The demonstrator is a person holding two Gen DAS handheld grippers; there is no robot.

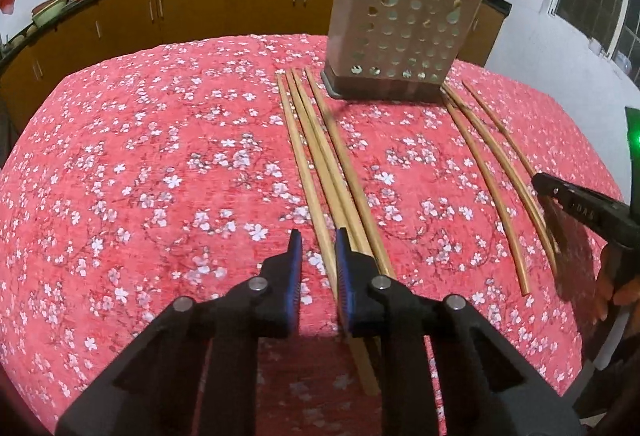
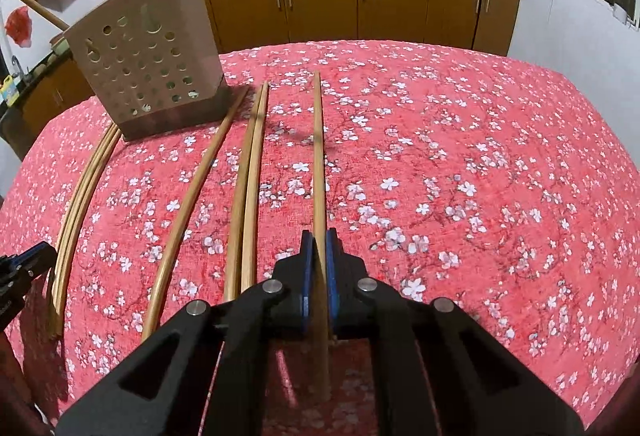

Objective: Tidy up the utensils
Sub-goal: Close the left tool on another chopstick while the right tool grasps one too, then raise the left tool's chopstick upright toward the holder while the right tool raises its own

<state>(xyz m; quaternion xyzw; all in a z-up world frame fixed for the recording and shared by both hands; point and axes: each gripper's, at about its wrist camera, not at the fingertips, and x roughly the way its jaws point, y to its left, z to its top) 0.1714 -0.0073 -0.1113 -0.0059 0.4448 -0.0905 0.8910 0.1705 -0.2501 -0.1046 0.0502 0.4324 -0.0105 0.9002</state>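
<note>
1. Here, the right claw (image 2: 316, 268) sits low over the desk (image 2: 480, 155), its blue pads (image 2: 306, 268) narrowed onto the near end of a single chopstick (image 2: 318, 155); whether that stick is lifted or lying on the floral cloth cannot be told.
2. Meanwhile the left claw (image 1: 318, 268) is partly parted and holds nothing, one chopstick (image 1: 308, 175) of a bundle of four passing between its pads.
3. Farther out, three more loose chopsticks (image 2: 248, 175) lie between the two claws.
4. Beyond them stands the perforated utensil holder (image 2: 148, 63), upright, with sticks already poking from its top.
5. The step in hand looks like the pick-up; next, the gripped stick likely must be raised, tipped upright and dropped into the holder.
</note>
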